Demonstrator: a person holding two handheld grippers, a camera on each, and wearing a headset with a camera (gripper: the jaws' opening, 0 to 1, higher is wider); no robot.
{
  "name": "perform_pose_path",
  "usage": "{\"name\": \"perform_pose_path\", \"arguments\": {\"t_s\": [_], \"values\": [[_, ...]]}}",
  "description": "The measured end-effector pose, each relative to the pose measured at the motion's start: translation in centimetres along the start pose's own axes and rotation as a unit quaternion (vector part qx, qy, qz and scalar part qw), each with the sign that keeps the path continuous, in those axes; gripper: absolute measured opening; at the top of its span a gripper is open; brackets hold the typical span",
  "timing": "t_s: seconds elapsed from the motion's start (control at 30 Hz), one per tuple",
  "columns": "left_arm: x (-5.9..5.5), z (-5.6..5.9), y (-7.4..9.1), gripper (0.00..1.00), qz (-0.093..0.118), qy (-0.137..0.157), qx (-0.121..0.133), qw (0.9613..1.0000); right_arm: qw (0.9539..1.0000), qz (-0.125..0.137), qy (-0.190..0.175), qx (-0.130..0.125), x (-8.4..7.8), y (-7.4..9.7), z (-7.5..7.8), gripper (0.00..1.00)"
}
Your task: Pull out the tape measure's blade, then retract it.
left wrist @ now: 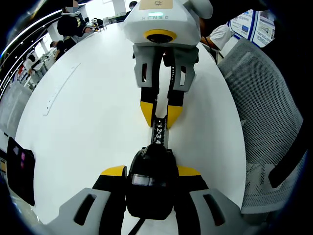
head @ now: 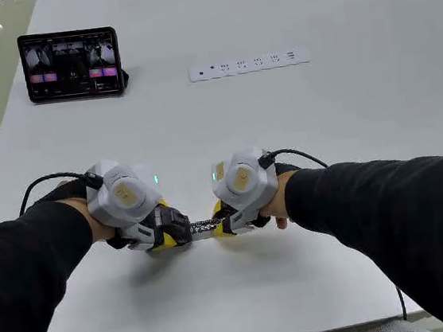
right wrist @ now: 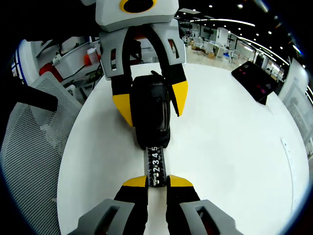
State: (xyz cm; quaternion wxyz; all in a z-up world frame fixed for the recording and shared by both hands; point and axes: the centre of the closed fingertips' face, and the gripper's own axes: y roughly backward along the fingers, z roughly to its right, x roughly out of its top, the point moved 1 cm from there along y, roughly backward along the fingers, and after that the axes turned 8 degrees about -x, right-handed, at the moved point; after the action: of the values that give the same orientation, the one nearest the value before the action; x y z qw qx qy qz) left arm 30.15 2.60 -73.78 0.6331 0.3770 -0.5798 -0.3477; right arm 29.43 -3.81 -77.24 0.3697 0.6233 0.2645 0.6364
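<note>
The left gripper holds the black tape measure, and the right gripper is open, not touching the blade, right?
Not quite. The left gripper does hold the tape measure, but the right gripper is shut on the blade, as the right gripper view shows.

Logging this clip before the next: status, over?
Left tongs shut on tape measure. Right tongs shut on blade, short stretch out. Tablet, power strip far across the table.

White counter [head: 344, 120]: tablet [head: 71, 64] near the far-left edge, screen lit; white power strip [head: 248, 63] flat toward far middle, well apart from it.
</note>
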Motion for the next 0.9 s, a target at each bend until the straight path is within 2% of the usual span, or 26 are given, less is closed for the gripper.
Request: {"name": "perform_pose_path", "arguments": {"t_s": [0.9], "values": [[-0.3,-0.4,-0.2,0.33,0.000,-0.001,0.001,1.0000,0.9999,-0.012,-0.009,-0.007,-1.4,1.0,0.4,0.10]]}}
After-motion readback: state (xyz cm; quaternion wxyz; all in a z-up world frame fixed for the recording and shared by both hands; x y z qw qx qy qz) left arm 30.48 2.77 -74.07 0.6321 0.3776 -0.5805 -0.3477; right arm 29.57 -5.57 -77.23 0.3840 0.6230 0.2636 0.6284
